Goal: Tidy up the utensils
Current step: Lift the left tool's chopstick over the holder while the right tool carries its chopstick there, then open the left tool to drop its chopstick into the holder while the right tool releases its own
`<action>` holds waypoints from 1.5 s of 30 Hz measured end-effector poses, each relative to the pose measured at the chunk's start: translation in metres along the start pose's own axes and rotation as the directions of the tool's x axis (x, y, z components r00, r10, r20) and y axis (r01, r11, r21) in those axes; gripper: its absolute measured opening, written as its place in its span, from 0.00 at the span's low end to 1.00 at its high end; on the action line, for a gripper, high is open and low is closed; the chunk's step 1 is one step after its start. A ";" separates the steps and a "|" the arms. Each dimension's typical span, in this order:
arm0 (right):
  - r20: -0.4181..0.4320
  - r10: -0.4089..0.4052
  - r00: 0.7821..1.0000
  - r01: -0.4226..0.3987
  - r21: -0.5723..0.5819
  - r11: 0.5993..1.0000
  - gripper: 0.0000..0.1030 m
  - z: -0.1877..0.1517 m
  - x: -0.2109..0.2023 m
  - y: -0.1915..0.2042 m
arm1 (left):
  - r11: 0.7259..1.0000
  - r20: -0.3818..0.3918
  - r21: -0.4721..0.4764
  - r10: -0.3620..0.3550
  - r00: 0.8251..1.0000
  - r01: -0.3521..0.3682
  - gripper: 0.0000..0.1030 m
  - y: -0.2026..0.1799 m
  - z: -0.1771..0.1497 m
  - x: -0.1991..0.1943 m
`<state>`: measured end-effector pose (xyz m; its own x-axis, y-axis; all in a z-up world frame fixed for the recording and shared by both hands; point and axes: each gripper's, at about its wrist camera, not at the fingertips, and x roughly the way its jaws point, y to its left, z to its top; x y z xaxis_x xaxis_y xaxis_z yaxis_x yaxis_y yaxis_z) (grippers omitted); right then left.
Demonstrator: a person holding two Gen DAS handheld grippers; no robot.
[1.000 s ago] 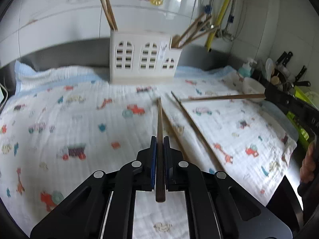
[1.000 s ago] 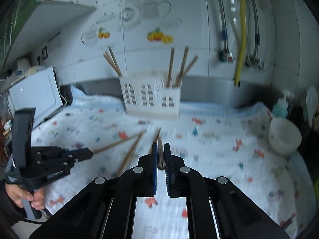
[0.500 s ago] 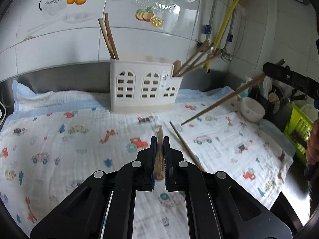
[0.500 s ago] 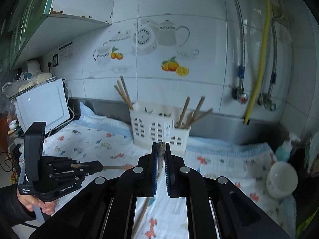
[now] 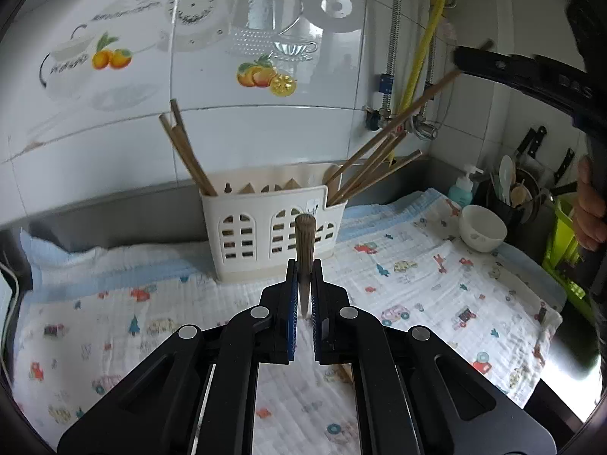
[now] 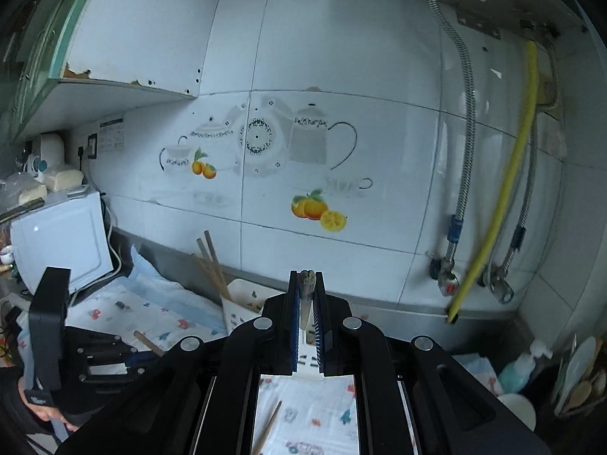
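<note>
Kitchen tabletop with a cartoon-print cloth: each hand-held gripper is pinching one chopstick, left on its chopstick, right reaching toward the white holder at 12 o'clock. Thin sticks could be twisting loose, missing the slot.
</note>
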<state>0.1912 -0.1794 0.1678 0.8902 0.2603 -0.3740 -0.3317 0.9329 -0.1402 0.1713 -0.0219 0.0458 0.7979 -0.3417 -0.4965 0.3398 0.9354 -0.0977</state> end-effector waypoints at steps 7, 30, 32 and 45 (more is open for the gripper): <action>-0.083 -0.004 0.997 0.003 -0.008 1.000 0.06 -0.003 0.043 -0.001 | 1.000 0.058 0.022 0.007 0.998 -0.009 0.05 0.003 0.034 -0.007; -0.084 -0.040 0.996 0.035 -0.062 0.998 0.21 -0.015 0.054 -0.003 | 0.994 0.215 -0.013 0.109 0.970 -0.108 0.05 0.030 0.128 0.000; -0.080 -0.035 0.996 0.031 -0.056 0.998 0.22 -0.017 0.051 -0.004 | 0.994 0.232 -0.007 0.108 0.967 -0.109 0.05 0.028 0.132 -0.004; -0.112 0.010 0.994 -0.010 -0.003 1.000 0.23 -0.068 0.025 0.002 | 0.987 0.279 -0.022 0.157 0.947 -0.157 0.05 0.032 0.151 0.006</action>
<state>0.1922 -0.1882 0.0959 0.8464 0.2403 -0.4753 -0.3419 0.9294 -0.1390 0.2625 -0.0076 0.1694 0.9482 -0.2021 -0.2449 0.1991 0.9793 -0.0374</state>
